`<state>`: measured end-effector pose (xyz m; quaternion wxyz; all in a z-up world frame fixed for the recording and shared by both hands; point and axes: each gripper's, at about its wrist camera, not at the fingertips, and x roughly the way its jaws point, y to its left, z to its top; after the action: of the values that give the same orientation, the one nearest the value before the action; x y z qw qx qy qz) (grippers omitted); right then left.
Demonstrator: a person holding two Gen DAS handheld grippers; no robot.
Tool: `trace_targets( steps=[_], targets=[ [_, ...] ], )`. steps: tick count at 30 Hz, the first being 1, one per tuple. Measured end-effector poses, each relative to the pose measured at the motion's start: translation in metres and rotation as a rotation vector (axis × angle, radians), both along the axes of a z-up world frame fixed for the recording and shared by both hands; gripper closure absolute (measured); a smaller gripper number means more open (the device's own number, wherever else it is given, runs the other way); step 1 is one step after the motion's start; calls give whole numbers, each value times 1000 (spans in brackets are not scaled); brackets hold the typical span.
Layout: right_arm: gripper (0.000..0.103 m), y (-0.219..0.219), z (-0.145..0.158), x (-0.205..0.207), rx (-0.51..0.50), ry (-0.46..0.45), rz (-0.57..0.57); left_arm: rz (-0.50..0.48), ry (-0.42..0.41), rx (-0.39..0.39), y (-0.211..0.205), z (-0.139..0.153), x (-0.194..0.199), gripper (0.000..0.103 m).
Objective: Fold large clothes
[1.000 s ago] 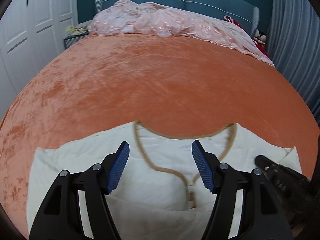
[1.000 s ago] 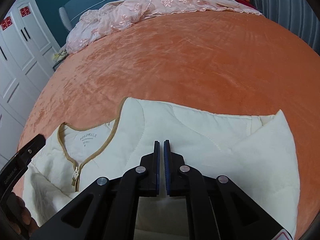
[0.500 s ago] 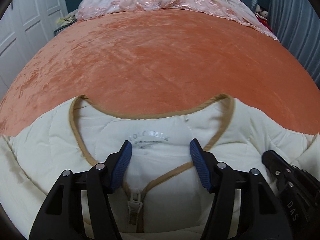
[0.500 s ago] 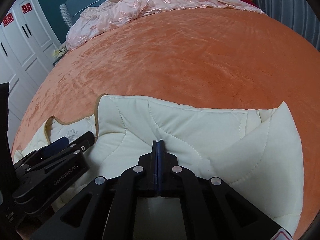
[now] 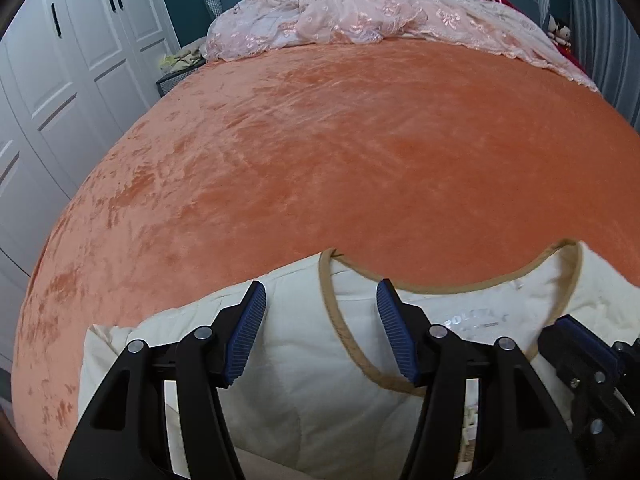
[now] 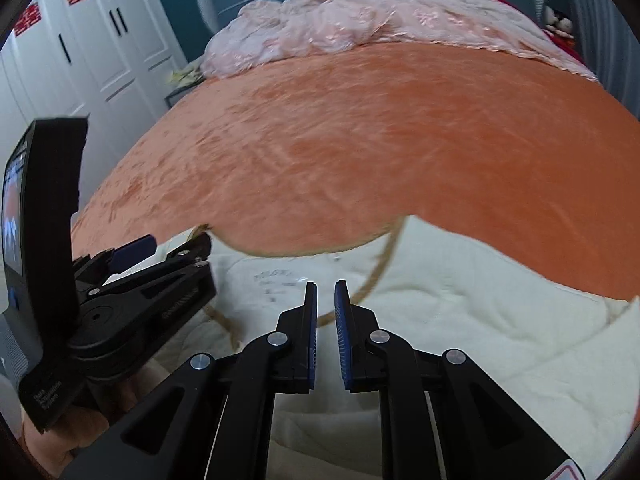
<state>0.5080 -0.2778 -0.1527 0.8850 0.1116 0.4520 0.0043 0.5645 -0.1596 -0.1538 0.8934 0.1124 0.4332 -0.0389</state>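
Observation:
A cream quilted garment [image 5: 304, 376] with a tan-trimmed neckline lies at the near edge of the orange bed; it also shows in the right wrist view [image 6: 460, 312]. My left gripper [image 5: 320, 300] is open, its jaws wide apart above the garment's left shoulder and the tan collar trim [image 5: 332, 312]. My right gripper [image 6: 326, 292] has its jaws a narrow gap apart over the garment below the collar, holding nothing. The right gripper shows at the lower right of the left wrist view [image 5: 576, 340], and the left gripper at the left of the right wrist view [image 6: 160, 256].
The orange velvet bedspread [image 5: 360, 152] stretches ahead. A pink lace cover [image 5: 360, 20] is bunched at the headboard. White wardrobe doors [image 5: 72, 60] stand on the left, and a grey curtain [image 5: 608, 32] hangs on the right.
My right gripper has let go of the cream fabric and its jaws have parted slightly. My left gripper has moved left, from over the label to the left shoulder.

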Motion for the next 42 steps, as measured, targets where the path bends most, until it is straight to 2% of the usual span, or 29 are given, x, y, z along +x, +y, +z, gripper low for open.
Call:
trace_targets(
  steps=[2, 4, 6, 9, 12, 16, 20, 31, 34, 36, 38, 40, 41, 42],
  targets=[
    [90, 9, -18, 9, -5, 53, 22, 0, 24, -3, 4, -14, 1, 47],
    [92, 9, -25, 9, -16, 46, 9, 3, 28, -16, 8, -23, -1, 47],
    [103, 2, -27, 6, -5, 36, -28, 5, 9, -10, 8, -25, -3, 46],
    [103, -5, -32, 3, 31, 20, -67, 17, -2, -20, 10, -29, -3, 42],
    [103, 4, -34, 3, -22, 2, -72, 28, -20, -45, 14, -31, -6, 39],
    [103, 11, -36, 5, -90, -7, -73, 32, -47, -11, 8, -35, -7, 38],
    [103, 12, -38, 6, -118, -17, -73, 35, -62, -10, 8, -37, -8, 38],
    [103, 11, -40, 3, -109, -54, -90, 45, -91, -14, 8, -38, -10, 37],
    [103, 3, -36, -2, -72, -81, -127, 52, -83, -52, 14, -35, -9, 36],
    [103, -12, -28, -14, -43, -121, -222, 68, -70, -97, 24, -29, -9, 36],
    [103, -27, -17, -28, -16, -157, -310, 109, -59, -176, 42, -19, -12, 36],
    [91, -36, 0, -45, -19, -177, -373, 187, -85, -247, 70, -1, -24, 32],
    [88, -39, 8, -54, -12, -187, -376, 195, -97, -260, 80, 6, -32, 25],
    [88, -40, 15, -64, -5, -184, -366, 178, -98, -253, 86, 13, -41, 23]
  ],
)
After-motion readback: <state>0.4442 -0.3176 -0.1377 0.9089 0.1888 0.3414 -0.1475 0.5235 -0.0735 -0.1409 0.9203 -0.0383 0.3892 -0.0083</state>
